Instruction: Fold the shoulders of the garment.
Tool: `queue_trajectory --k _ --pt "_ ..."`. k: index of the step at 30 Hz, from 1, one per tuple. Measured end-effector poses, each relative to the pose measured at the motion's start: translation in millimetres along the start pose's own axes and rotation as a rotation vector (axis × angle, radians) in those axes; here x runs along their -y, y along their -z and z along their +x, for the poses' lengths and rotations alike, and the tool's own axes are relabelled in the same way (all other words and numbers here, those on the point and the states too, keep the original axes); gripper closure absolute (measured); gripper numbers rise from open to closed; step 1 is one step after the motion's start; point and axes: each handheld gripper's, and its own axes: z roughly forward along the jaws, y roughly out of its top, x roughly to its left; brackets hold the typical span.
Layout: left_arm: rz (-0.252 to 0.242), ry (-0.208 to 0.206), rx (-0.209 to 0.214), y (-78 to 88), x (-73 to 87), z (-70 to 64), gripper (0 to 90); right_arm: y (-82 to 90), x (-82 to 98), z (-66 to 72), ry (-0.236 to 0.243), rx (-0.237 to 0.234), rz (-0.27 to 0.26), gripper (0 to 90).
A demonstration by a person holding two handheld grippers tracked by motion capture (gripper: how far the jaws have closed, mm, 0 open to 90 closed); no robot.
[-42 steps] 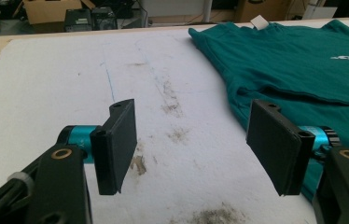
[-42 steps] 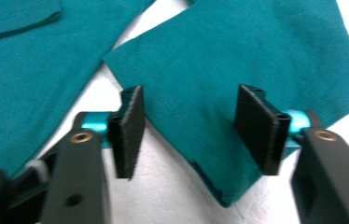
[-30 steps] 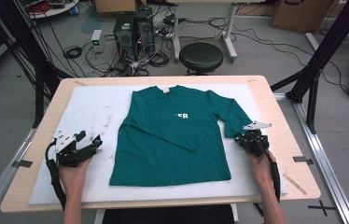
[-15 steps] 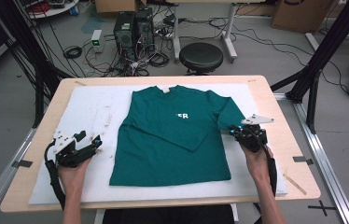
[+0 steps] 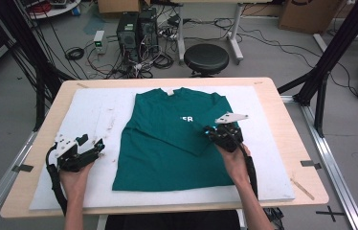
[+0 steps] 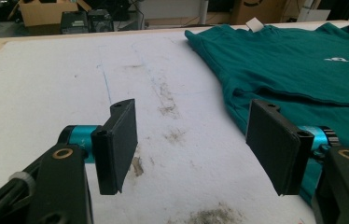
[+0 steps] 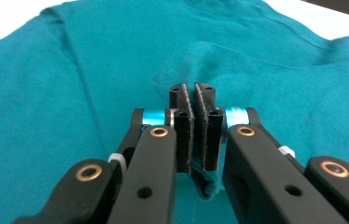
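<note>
A teal long-sleeved shirt [image 5: 167, 143] lies flat, front up, on a white foam board [image 5: 273, 163]. My right gripper [image 5: 212, 131] hovers over the shirt's right half and is shut on the sleeve. In the right gripper view the teal sleeve fabric [image 7: 196, 60] is pinched between the closed pads [image 7: 185, 116] and bunches up past them. My left gripper [image 5: 98, 145] rests on the board just left of the shirt. Its jaws stand wide apart with only bare board between them [image 6: 192, 112], and the shirt's edge [image 6: 294, 60] lies to the right.
The board covers most of a wooden table [image 5: 306, 143]. Behind the table stand a black stool [image 5: 206, 57], computer cases [image 5: 136, 28] and loose cables on the floor. Black frame legs [image 5: 320, 81] rise at both sides.
My right gripper has moved left from the shirt's right edge onto its body, dragging the sleeve across with it. The left gripper has stayed put.
</note>
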Motion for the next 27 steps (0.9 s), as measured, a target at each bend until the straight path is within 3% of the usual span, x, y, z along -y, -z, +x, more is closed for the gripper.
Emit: queue_trajectory --k 6,12,27 --pt "0.002 -0.003 0.002 -0.1 -0.1 -0.1 34.0 -15.0 -14.5 24.7 0.037 -0.044 -0.012 87.6" --pt "0.002 -0.001 0.002 -0.2 -0.1 -0.1 34.0 -31.5 -23.4 45.0 0.041 -0.098 -0.013 87.6" --pt "0.004 -0.001 0.000 -0.7 -0.1 -0.5 34.0 -51.7 -33.3 67.6 -0.016 -0.226 -0.090 87.3"
